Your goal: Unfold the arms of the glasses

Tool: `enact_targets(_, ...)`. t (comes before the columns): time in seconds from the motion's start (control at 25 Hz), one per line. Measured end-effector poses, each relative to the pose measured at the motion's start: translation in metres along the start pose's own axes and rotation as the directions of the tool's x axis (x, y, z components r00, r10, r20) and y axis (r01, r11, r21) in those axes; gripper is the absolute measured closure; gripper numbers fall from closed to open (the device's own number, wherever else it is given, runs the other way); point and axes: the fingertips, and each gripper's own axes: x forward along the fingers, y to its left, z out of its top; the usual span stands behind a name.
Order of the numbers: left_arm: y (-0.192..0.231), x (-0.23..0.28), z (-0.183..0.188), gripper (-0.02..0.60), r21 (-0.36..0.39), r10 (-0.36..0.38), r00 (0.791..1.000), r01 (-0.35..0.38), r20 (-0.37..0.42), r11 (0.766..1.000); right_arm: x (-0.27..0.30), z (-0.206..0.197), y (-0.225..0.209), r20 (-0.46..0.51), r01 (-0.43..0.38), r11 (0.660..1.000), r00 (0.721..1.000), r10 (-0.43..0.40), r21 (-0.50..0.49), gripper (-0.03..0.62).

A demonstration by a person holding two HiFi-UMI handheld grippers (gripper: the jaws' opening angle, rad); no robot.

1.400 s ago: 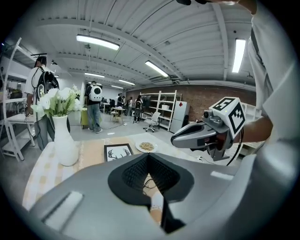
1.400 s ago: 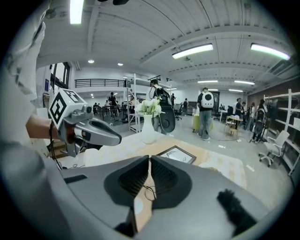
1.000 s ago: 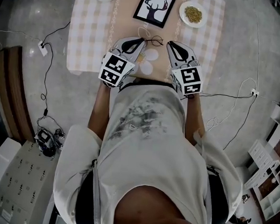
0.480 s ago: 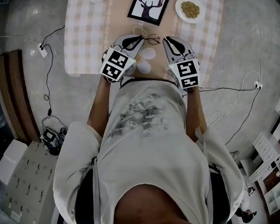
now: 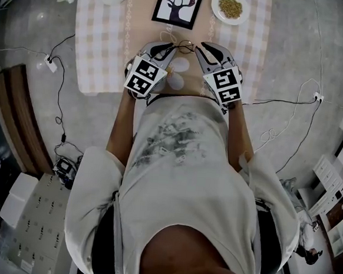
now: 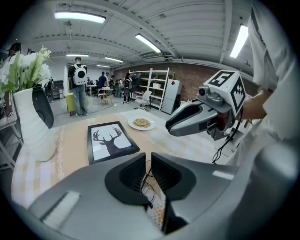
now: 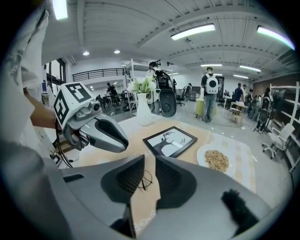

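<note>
**Right tongs part as both drop toward the glasses**

The checked desk (image 5: 101,51) fills the top of our head view. Over it both tongs sit lower than a moment ago. The right tongs (image 7: 150,159) were pinched together and are now opening, with nothing between the pads. The left tongs (image 6: 148,157) stand a narrow slit apart and grip nothing either. We read this as the reach before a first hold (the wire is too thin for us to say whether either arm is unfolded yet). Behind stand the framed deer picture (image 6: 110,140), a white vase (image 6: 33,122) holding pale flowers (image 6: 26,65), and a white plate (image 7: 202,151) carrying a heap of grainy food (image 7: 216,160). Smallest, the glasses (image 7: 144,179) lie on the desk between the two pairs of tips, just ahead of each, and show through both gaps.
</note>
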Motion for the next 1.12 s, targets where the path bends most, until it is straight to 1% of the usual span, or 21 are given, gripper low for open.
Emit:
enact_targets(0.56,-0.003,0.016,-0.025,0.511,0.045,-0.02,0.996,0.024,-0.092,0.999,0.013,-0.017,0.008,-0.052,-0.024,1.0,0.998,0.024,-0.002,0.499)
enact_targets(0.76,0.028,0.04,-0.01,0.5,0.059,-0.028,0.991,0.036,-0.131,0.998,0.038,-0.004,-0.023,-0.075,-0.041,0.999,0.996,0.041,-0.001,0.491)
enact_targets(1.12,-0.001,0.037,-0.042,0.486,0.091,-0.05,0.981,0.068,-0.186,0.994,0.029,-0.032,0.008,-0.111,-0.061,0.998,0.992,0.06,-0.004,0.479)
